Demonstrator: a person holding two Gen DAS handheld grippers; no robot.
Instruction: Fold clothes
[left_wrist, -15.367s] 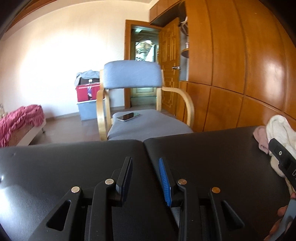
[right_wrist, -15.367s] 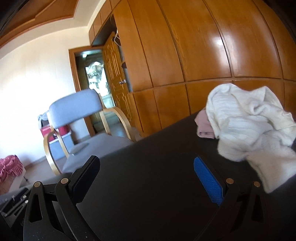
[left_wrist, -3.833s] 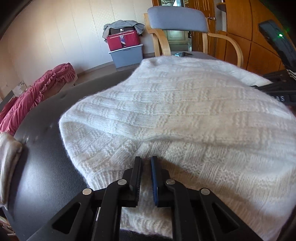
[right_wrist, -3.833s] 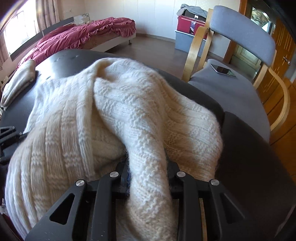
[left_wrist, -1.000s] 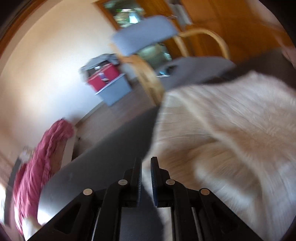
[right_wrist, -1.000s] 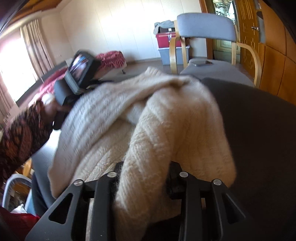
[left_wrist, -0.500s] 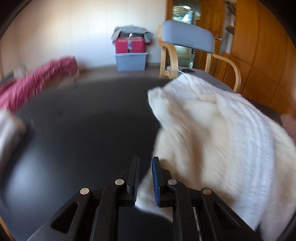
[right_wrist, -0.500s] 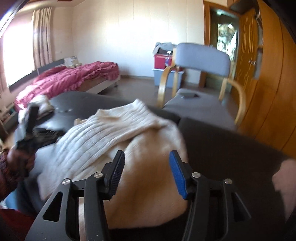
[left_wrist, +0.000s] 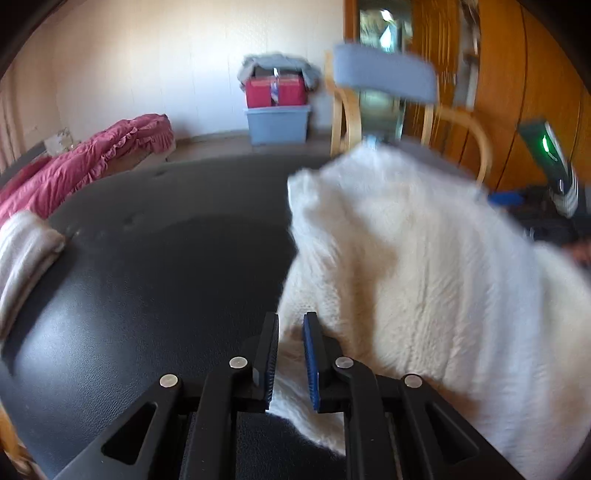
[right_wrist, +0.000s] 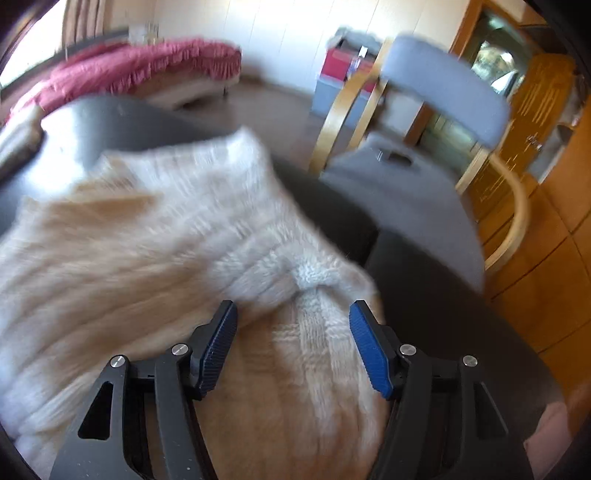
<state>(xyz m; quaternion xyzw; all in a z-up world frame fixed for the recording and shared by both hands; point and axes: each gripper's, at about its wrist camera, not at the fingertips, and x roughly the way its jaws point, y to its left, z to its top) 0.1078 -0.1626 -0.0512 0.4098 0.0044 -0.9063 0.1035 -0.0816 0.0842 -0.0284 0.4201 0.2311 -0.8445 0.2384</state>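
A: Status?

B: My left gripper (left_wrist: 290, 354) pinches the sweater (left_wrist: 424, 277) hem, I guess to anchor it. Right gripper (right_wrist: 293, 341): fingers just opened, now spread over the knit, not pressing.

A: Sweater where?

B: Bunched on the black worktop (left_wrist: 147, 277). Another folded cloth (left_wrist: 22, 254) at its left edge. Chair (right_wrist: 443, 92) behind, bed (right_wrist: 147, 66) and storage boxes (left_wrist: 277, 107) by the wall.

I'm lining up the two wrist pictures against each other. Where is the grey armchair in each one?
Left wrist: the grey armchair stands top centre-right, behind the white sweater.
Right wrist: the grey armchair fills the upper right, beyond the sweater.
Shared landmark: the red box on the blue bin, just left of the chair.
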